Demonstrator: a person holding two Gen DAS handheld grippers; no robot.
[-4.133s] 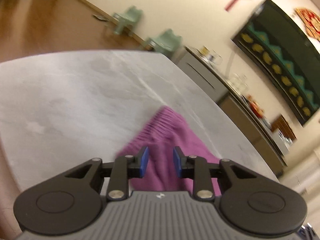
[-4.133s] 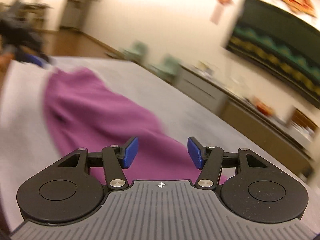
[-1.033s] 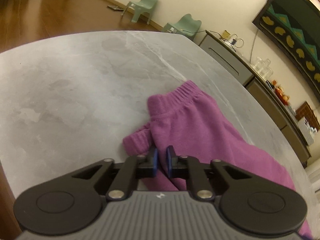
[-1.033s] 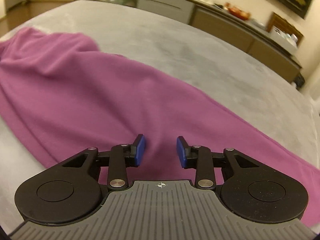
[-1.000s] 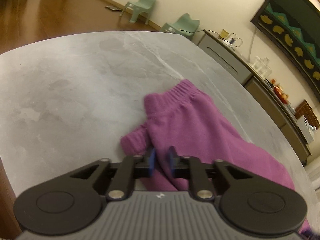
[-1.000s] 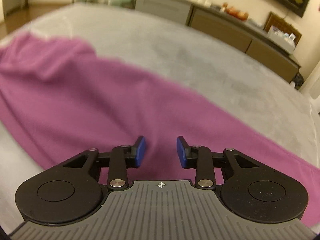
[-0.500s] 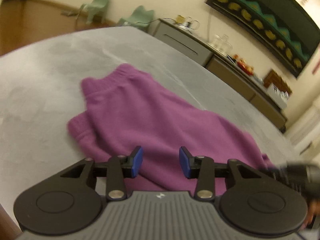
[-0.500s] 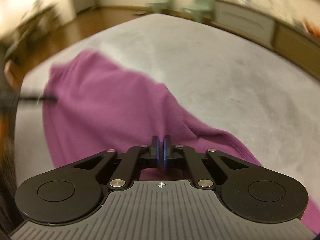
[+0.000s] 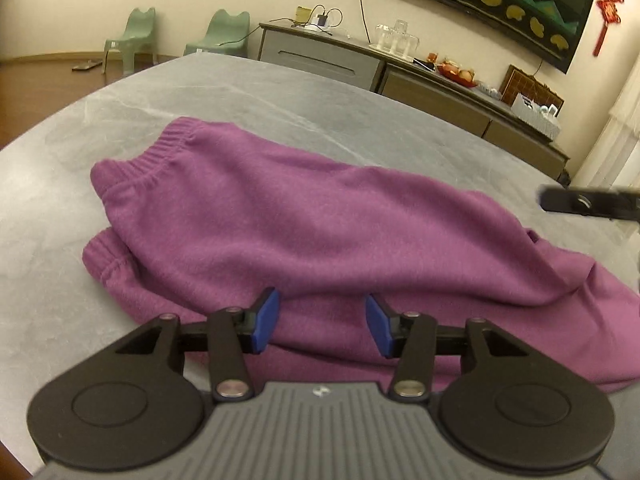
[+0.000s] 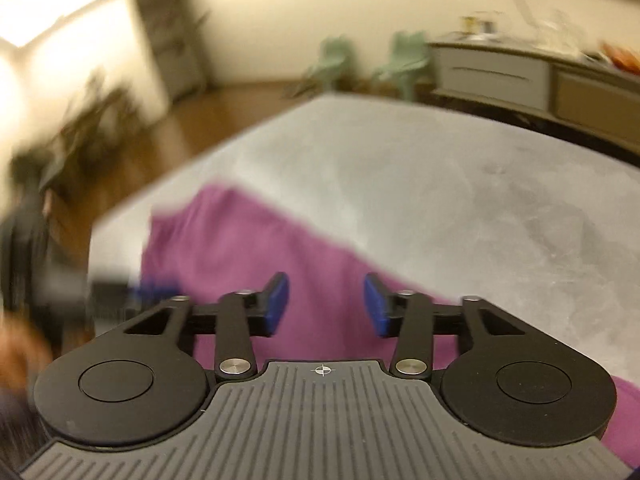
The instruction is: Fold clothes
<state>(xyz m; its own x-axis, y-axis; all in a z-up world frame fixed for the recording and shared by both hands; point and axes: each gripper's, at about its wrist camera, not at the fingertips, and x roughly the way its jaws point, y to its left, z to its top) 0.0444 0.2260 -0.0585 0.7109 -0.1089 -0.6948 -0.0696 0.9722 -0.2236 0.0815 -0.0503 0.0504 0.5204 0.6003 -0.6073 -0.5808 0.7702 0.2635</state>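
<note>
Purple trousers (image 9: pixel 320 220) lie doubled on the table (image 9: pixel 60 240) (one fold laid), so my left gripper (image 9: pixel 322 326) and right gripper (image 10: pixel 324 306) are opening, pinching nothing.

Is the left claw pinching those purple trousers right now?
Apart. The left wrist view shows the left claw opening, blue pads clear of the purple trousers lying on the table.

Warm dim indoor light, fisheye-bent edges, right wrist view motion-blurred.
</note>
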